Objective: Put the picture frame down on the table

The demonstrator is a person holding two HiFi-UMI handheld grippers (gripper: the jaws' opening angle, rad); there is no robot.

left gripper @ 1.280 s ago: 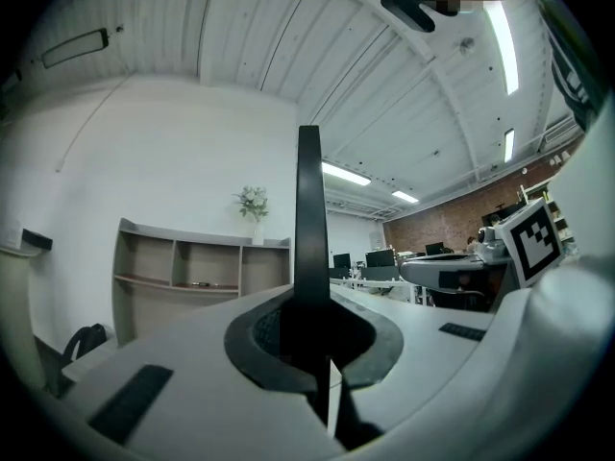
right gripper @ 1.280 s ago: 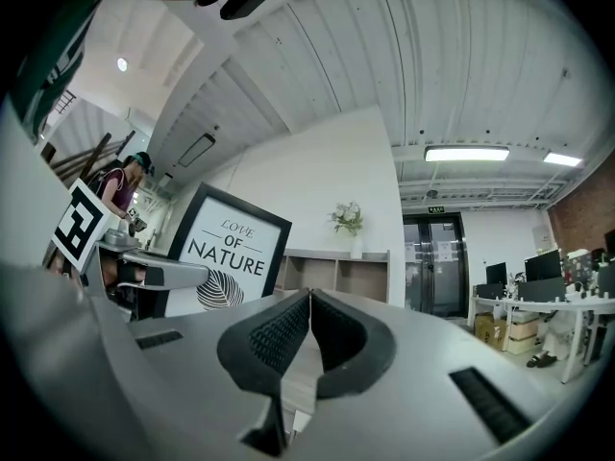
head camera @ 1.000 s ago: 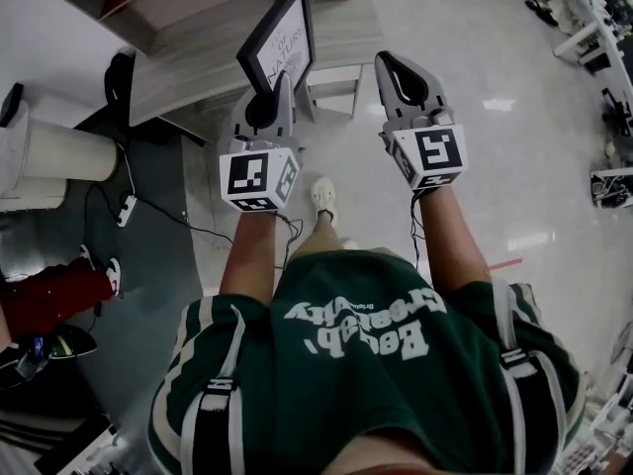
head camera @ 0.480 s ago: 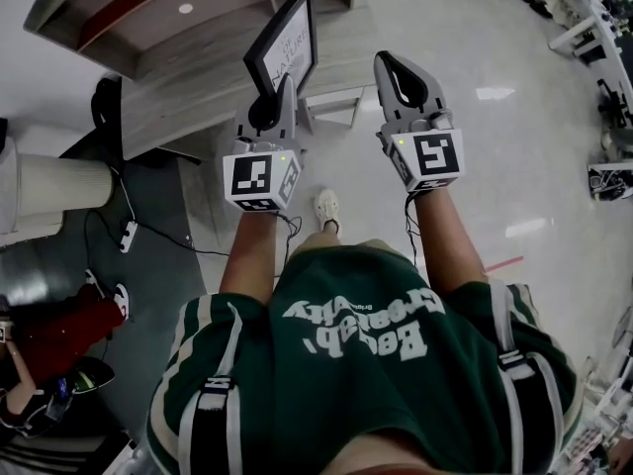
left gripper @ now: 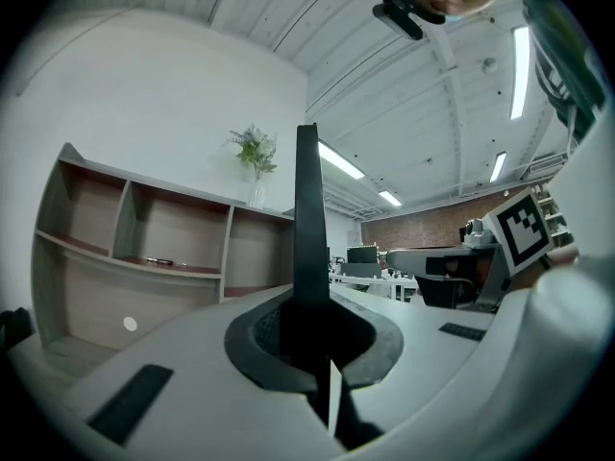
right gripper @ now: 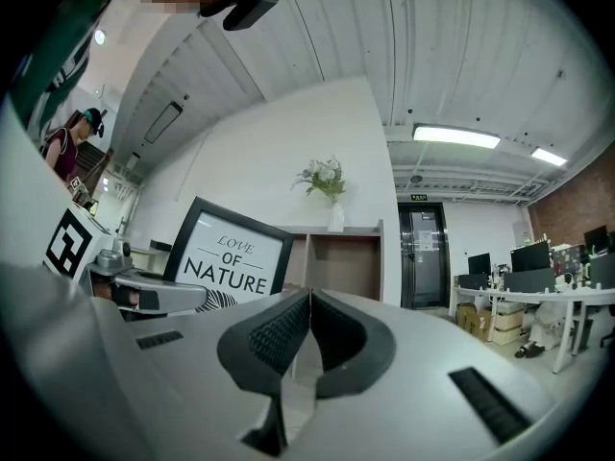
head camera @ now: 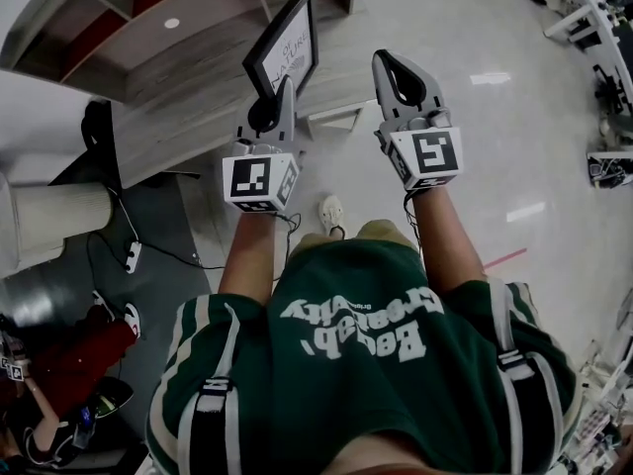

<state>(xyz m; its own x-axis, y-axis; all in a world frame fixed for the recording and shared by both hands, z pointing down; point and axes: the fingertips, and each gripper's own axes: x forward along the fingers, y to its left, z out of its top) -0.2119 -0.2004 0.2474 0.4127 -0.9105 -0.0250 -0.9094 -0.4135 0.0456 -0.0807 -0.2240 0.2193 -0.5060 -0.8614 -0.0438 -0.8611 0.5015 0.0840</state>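
Note:
A black picture frame (head camera: 283, 44) with a white print reading "LOVE OF NATURE" (right gripper: 231, 257) stands upright in the air, held by its lower edge. My left gripper (head camera: 272, 102) is shut on that edge; in the left gripper view the frame (left gripper: 307, 229) rises edge-on from between the jaws. To its right my right gripper (head camera: 392, 75) is shut with nothing in it, its pads meeting tip to tip (right gripper: 307, 301). Both are raised in front of the person, above a light wood table (head camera: 193, 82) at the upper left.
A wooden shelf unit (head camera: 188, 8) stands behind the table, with a vase of flowers (right gripper: 327, 188) on top. A white cylinder (head camera: 54, 216), cables (head camera: 148, 245) and a dark mat lie on the floor at left. Desks and chairs (head camera: 603, 57) stand at the far right.
The person has stepped forward: the table and shelf unit have slid down and nearer in the head view. Both grippers keep their pose, the left still holding the frame.

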